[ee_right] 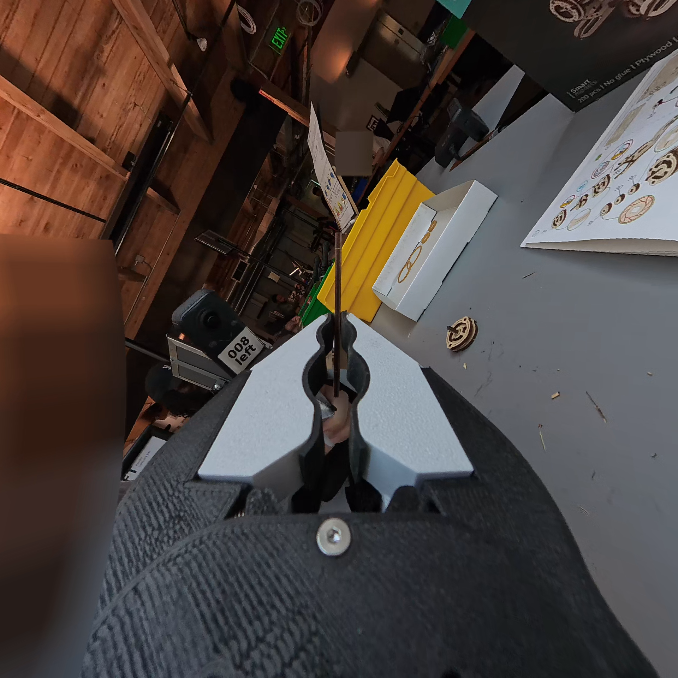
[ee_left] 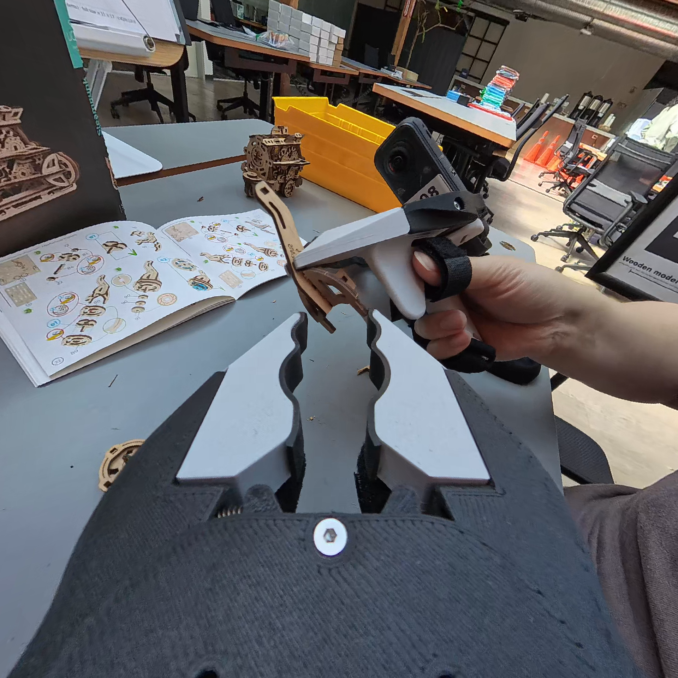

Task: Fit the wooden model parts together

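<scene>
- The left hand-held gripper (ee_left: 335, 324) is sitting nearest the left wrist camera with its two grey fingers spread apart, holding nothing, just grey counter (ee_left: 220, 367) showing through the gap.
- Right past its tips, the right hand-held gripper (ee_left: 299, 262) is coming in from the right side, pinching a long flat wooden piece (ee_left: 279, 227) that's got a curved wooden part (ee_left: 330, 290) joined on at its lower end. The whole thing is hanging in the air above the counter, tilted, with the slotted end pointing up and away.
- In the right wrist view that same wooden piece (ee_right: 337, 279) is showing edge-on as a thin dark strip, clamped between the closed fingers right at their tips.
- A small round wooden gear (ee_left: 117, 462) is lying on the counter to the left, half hidden behind the left gripper's body.
- A bit farther left, an open instruction booklet (ee_left: 121, 279) is lying flat.
- Behind it, an assembled wooden model (ee_left: 273, 161) is standing on the counter next to a yellow bin (ee_left: 330, 146).
- The right wrist view is also showing a white box lid (ee_right: 433, 249) with a few wooden rings in it, beside the yellow bin.
</scene>
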`<act>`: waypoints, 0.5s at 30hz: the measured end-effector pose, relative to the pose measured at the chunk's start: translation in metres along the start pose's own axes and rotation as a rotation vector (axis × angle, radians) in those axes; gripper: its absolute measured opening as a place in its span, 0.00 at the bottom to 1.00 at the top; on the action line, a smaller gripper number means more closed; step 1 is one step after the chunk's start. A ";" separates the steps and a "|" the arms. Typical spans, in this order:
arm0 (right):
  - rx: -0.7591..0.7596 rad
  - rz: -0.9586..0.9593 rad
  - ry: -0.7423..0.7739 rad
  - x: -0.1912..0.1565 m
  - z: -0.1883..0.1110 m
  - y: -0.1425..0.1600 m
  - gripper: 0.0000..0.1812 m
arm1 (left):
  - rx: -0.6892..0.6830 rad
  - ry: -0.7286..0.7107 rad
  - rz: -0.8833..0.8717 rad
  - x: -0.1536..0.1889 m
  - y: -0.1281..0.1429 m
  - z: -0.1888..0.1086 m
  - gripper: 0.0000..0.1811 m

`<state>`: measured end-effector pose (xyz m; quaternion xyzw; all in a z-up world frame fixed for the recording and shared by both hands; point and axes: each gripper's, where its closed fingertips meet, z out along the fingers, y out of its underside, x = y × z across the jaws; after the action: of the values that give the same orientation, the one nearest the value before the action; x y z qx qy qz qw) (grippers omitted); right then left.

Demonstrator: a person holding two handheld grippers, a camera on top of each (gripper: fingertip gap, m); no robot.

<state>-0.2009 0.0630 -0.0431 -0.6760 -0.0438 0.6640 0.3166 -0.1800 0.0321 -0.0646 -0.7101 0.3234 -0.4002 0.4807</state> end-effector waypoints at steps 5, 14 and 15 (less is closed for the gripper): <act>-0.011 0.001 0.023 0.002 -0.010 0.005 0.00 | -0.003 0.026 -0.021 0.006 0.007 -0.006 0.12; -0.019 0.057 0.054 0.009 -0.032 0.013 0.00 | -0.002 0.078 -0.024 0.018 0.012 -0.010 0.03; -0.015 0.065 0.057 0.009 -0.033 0.012 0.01 | -0.006 0.081 -0.024 0.019 0.013 -0.009 0.03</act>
<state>-0.1737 0.0453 -0.0598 -0.6981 -0.0177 0.6541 0.2907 -0.1803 0.0079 -0.0695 -0.6986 0.3352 -0.4333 0.4603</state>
